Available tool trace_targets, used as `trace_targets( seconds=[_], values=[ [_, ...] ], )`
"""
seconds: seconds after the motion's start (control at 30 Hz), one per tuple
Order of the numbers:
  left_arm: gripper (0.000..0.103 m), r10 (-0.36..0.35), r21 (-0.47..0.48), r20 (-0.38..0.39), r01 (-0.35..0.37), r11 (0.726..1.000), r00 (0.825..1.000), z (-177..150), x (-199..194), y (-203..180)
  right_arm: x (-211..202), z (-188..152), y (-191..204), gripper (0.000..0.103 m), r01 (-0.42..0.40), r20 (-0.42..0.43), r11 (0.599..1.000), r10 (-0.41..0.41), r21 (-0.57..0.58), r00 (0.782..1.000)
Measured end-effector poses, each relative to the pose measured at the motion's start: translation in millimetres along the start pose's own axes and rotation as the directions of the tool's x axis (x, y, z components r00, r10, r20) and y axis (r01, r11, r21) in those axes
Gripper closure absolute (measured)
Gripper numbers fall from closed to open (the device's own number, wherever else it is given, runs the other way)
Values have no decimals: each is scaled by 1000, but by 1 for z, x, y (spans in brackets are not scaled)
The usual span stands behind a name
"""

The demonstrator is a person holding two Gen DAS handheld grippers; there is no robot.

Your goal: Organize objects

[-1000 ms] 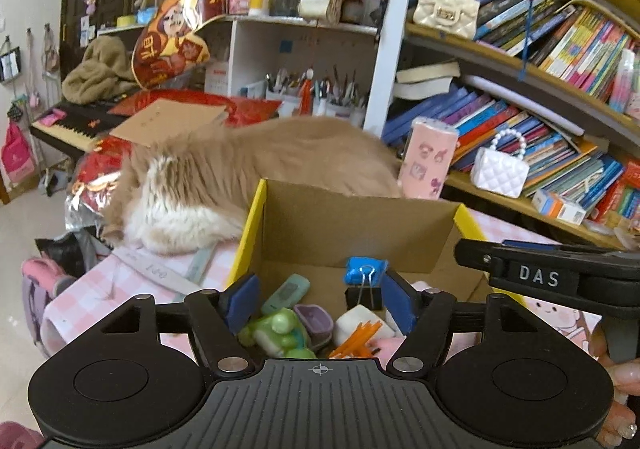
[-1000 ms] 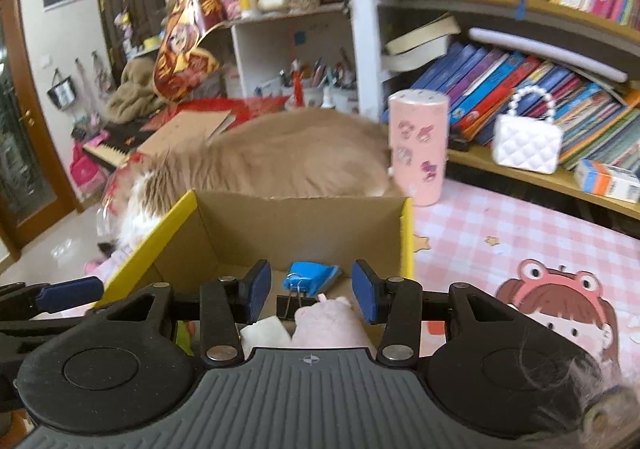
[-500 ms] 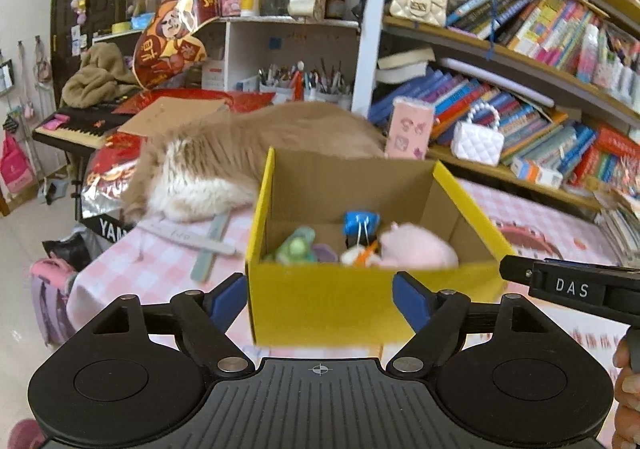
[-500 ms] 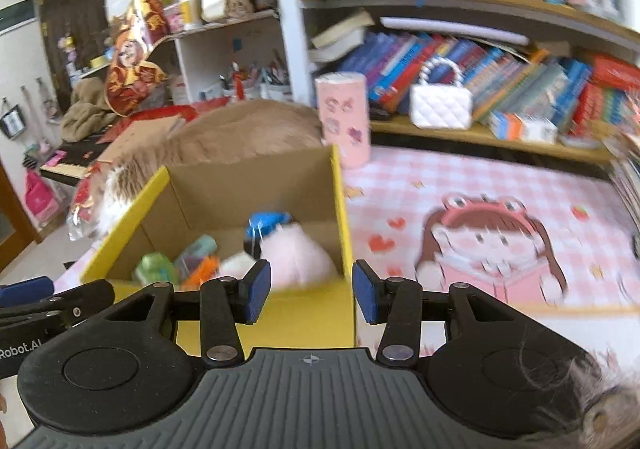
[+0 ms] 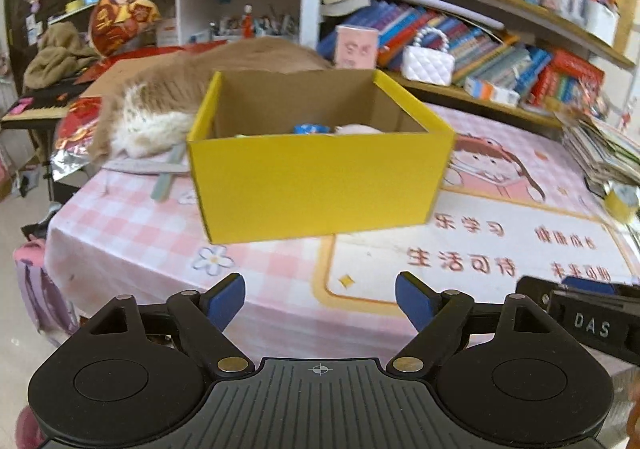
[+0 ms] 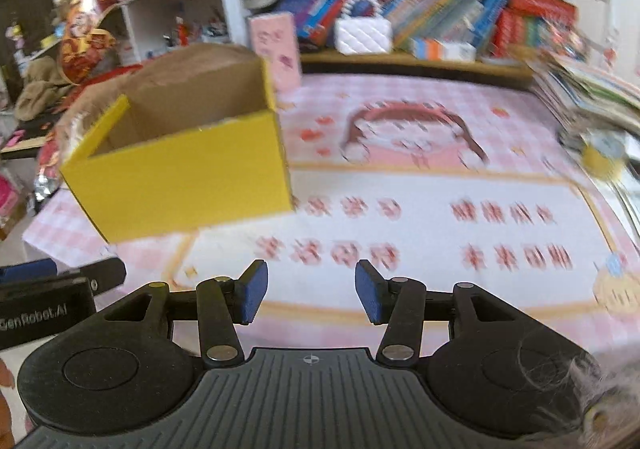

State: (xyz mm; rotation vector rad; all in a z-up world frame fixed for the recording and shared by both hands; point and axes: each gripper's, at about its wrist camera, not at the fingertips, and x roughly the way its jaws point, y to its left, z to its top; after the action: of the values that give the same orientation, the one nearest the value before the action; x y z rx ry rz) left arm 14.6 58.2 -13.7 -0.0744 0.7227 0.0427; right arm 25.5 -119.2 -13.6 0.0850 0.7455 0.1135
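A yellow cardboard box [image 5: 316,185] stands on the pink checked tablecloth [image 5: 132,225]; it also shows in the right wrist view [image 6: 180,185]. Over its rim I see a blue clip [image 5: 310,128] and a pink soft thing [image 5: 356,129]; the other contents are hidden. My left gripper [image 5: 320,301] is open and empty, well in front of the box near the table's front edge. My right gripper [image 6: 307,291] is open and empty, in front of and right of the box.
A fluffy cat [image 5: 168,105] lies behind the box on the left. A pink cylinder [image 5: 356,47] and a white purse [image 5: 427,63] stand by the bookshelf. A stack of books [image 5: 600,149] and a yellow tape roll [image 5: 620,201] sit at the right edge.
Both grippers have pulled back from over the box toward the table's front edge, still open. The box has stayed in place and now looks farther away.
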Motion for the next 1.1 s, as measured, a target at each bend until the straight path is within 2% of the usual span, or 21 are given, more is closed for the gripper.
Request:
trace_targets(
  seconds=[0.2, 0.43, 0.5, 0.7, 0.8, 1.1],
  values=[
    [14, -42, 60, -8, 42, 997, 999, -7, -2, -35, -17, -14, -25, 44, 117, 6, 992, -118, 52, 993],
    [9, -73, 166, 7, 71, 984, 997, -8, -5, -70, -31, -19, -52, 29, 240, 35, 966, -244, 91, 969],
    [8, -75, 177, 11, 71, 982, 997, -7, -5, -77, -34, -20, -57, 20, 269, 40, 959, -273, 94, 961],
    [6, -46, 206, 36, 38, 978, 998, -7, -9, -89, -40, -22, -62, 5, 296, 54, 952, -301, 76, 952],
    [6, -20, 201, 31, 13, 980, 999, -8, -8, -90, -41, -22, -63, 3, 294, 53, 953, -298, 72, 953],
    [6, -5, 190, 46, -4, 982, 999, -12, -16, -88, -45, -25, -59, 0, 280, 61, 957, -284, 75, 957]
  ],
)
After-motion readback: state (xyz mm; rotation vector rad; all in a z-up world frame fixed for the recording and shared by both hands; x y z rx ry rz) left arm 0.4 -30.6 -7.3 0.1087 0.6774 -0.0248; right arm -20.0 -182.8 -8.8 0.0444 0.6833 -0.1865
